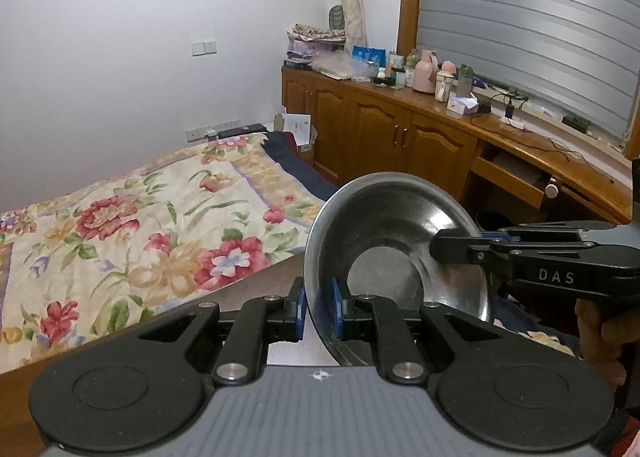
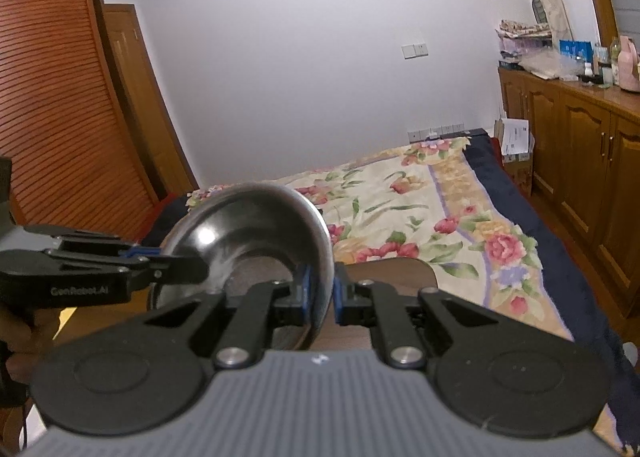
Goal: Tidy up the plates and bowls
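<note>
A shiny steel bowl (image 1: pixel 396 241) is held in the air, tilted on its edge, by both grippers. My left gripper (image 1: pixel 318 307) is shut on the bowl's near rim, one pad on each side of the wall. My right gripper (image 1: pixel 456 247) comes in from the right and clamps the opposite rim. In the right wrist view the same bowl (image 2: pixel 256 225) sits between my right gripper's (image 2: pixel 320 295) pads, and my left gripper (image 2: pixel 180 267) clamps its left rim. No plates are in view.
A brown table top (image 1: pixel 276 281) lies just below the bowl, also seen in the right wrist view (image 2: pixel 396 273). A bed with a floral cover (image 1: pixel 132 225) lies beyond. Wooden cabinets (image 1: pixel 380 129) with bottles stand right; a slatted wardrobe (image 2: pixel 56 105) stands left.
</note>
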{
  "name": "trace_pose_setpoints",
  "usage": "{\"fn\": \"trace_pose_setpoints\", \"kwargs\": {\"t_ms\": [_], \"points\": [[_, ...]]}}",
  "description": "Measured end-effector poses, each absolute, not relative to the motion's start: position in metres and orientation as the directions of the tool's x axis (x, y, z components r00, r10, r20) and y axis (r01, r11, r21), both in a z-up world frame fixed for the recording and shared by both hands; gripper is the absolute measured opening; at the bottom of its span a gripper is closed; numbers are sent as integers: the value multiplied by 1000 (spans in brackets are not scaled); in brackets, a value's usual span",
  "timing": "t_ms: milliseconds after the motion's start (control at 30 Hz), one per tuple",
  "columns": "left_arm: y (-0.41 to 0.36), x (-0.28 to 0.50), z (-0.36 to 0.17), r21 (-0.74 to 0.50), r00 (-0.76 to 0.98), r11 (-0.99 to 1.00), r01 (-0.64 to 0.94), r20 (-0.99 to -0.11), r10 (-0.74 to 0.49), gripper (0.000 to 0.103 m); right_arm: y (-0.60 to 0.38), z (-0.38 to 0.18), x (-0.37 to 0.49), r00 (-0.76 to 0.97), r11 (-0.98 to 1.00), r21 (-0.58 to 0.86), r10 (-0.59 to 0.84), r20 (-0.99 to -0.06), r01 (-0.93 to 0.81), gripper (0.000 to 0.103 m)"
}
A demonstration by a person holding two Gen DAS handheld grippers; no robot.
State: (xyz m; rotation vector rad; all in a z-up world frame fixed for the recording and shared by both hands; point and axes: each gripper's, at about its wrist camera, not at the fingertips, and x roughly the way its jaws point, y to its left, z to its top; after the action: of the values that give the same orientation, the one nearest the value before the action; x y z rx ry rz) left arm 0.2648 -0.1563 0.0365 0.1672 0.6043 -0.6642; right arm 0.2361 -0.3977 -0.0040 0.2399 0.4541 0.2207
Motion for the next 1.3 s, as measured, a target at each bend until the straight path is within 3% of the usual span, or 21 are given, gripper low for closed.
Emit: {"fn": "trace_pose_setpoints", "kwargs": {"t_ms": [733,1300], "points": [[-93,187,49,-57,676,817,574,-529,-513,12,-353,9,183,863,933,266,332,-380,-242,11],[-64,150,23,-125,664,826,550,-534,-523,12,-332,-3,153,833,919,276,377,-405,-281,11]]}}
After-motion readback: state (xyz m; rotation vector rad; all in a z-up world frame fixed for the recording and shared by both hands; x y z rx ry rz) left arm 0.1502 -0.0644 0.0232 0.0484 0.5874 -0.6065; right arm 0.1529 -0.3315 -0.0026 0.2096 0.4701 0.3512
